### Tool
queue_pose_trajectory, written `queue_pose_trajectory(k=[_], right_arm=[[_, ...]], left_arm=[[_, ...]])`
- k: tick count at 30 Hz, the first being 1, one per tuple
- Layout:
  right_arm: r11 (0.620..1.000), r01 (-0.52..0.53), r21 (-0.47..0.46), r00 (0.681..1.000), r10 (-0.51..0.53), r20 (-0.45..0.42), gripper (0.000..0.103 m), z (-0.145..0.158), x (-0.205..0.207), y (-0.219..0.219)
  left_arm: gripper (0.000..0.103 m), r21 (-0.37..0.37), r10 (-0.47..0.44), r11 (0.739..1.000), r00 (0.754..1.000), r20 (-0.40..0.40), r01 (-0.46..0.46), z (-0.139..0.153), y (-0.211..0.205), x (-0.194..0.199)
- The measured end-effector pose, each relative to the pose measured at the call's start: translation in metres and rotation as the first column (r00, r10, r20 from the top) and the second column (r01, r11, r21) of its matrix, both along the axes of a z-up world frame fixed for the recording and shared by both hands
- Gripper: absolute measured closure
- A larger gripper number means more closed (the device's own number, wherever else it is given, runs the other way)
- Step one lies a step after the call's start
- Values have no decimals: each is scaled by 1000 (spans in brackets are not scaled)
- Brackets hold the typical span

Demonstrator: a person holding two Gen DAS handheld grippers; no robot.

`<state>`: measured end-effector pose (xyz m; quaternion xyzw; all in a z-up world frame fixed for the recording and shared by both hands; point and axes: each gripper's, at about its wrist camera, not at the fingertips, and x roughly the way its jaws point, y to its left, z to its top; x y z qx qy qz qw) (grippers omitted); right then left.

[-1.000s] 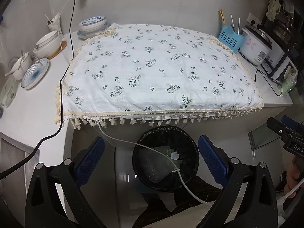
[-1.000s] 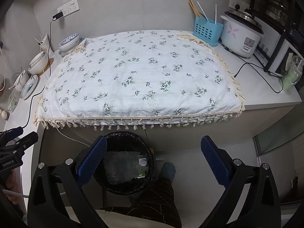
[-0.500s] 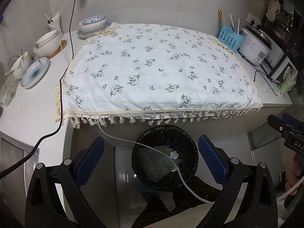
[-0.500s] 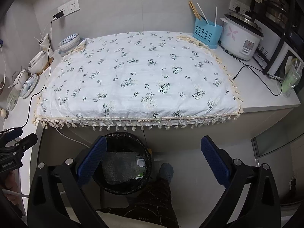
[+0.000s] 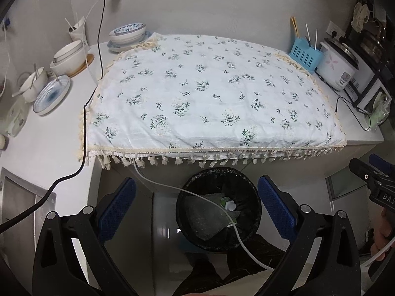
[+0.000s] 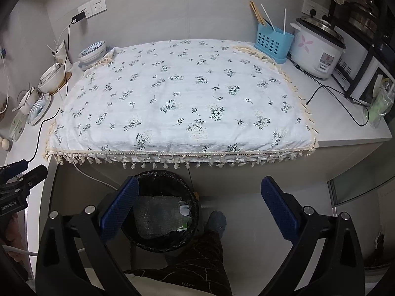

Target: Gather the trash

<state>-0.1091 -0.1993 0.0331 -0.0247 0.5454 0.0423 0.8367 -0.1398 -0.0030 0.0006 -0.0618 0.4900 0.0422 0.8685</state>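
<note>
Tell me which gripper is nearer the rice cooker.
Right. The right gripper is held on the rice cooker side of the counter; the left gripper hangs farther over, above the trash bin. Both are open and empty.

Grey tiled wall (image 6: 197, 7), pale counter (image 6: 345, 123) — floral tasselled cloth (image 6: 182, 98) over it — glossy floor (image 6: 246, 222).

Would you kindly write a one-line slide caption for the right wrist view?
Open right gripper held above a black-lined bin already holding trash, before a floral tablecloth bare of litter.

a home kitchen: rice cooker (image 6: 317, 51), stacked bowls (image 5: 127, 34), chopstick basket (image 6: 272, 42) on a counter (image 5: 44, 145).
</note>
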Motion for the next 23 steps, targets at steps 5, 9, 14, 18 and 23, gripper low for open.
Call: queue_pose_trajectory(k=[5, 9, 14, 18, 23], right_arm=[[1000, -3, -2, 1000, 3, 1, 8, 0, 0, 0], [1000, -2, -1, 1000, 2, 1, 8, 0, 2, 1], [1000, 0, -2, 1000, 0, 2, 8, 0, 3, 1], [1000, 7, -2, 1000, -7, 1, 8, 1, 7, 1], [1000, 9, -2, 1000, -9, -1, 8, 0, 10, 1]], left_arm=[[6, 0, 5, 1000, 1000, -6, -5, -1, 2, 3], [6, -3, 9, 1000, 1000, -8, -9, -1, 3, 6], [6, -7, 2, 1000, 1000, 0, -2, -1, 4, 10], [7, -16, -9, 1000, 1000, -9, 9, -2, 4, 13], [7, -12, -14, 1000, 1000, -14, 14, -4, 3, 15]])
